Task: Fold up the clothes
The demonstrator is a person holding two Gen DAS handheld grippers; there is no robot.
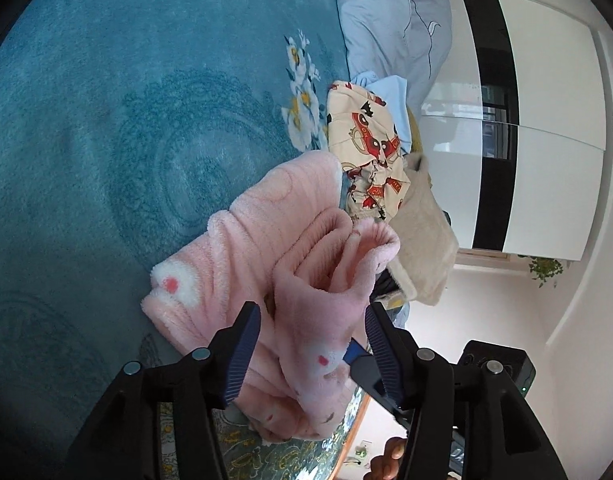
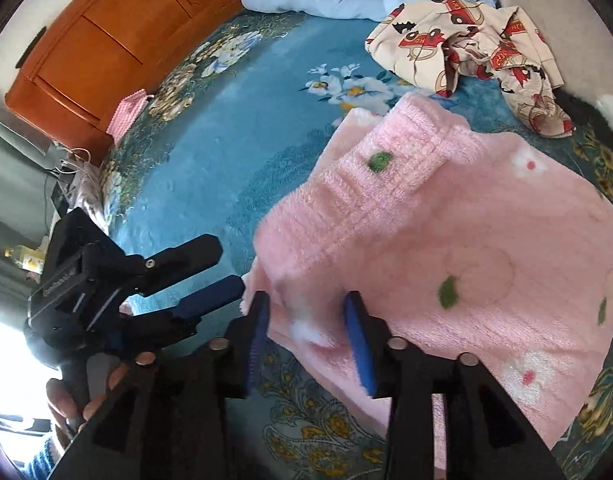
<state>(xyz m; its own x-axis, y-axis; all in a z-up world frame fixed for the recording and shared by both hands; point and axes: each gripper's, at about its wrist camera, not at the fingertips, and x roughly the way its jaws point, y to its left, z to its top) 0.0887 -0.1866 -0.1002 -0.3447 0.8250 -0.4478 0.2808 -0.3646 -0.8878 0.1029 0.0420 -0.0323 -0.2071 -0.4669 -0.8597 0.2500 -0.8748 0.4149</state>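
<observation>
Pink fleece garment with green dots and white flowers sits lower right in my right wrist view, spread over the blue floral plush blanket. In the left wrist view it's bunched at centre, cuffs or leg ends pointing up.

My right gripper: blue pads apart, a fleece edge lying between them, not clamped as far as I can see. My left gripper: fingers also apart, straddling a bunched fold, with gaps showing on both sides. So neither has a grip.

Left gripper also shows at lower left in the right wrist view, just off the garment's edge.

Risks from here, my read:
- Fleece is thick and springy. Closing on a bunched roll could grab several layers, so the fold drags crooked.
- Right view is motion-blurred near the pads; closing while moving could miss the edge.
- Cream printed cartoon garment, upper right, lies close to the pink one's top edge. A wide sweep could catch it.
- Plush blanket may snag under low pads.
</observation>
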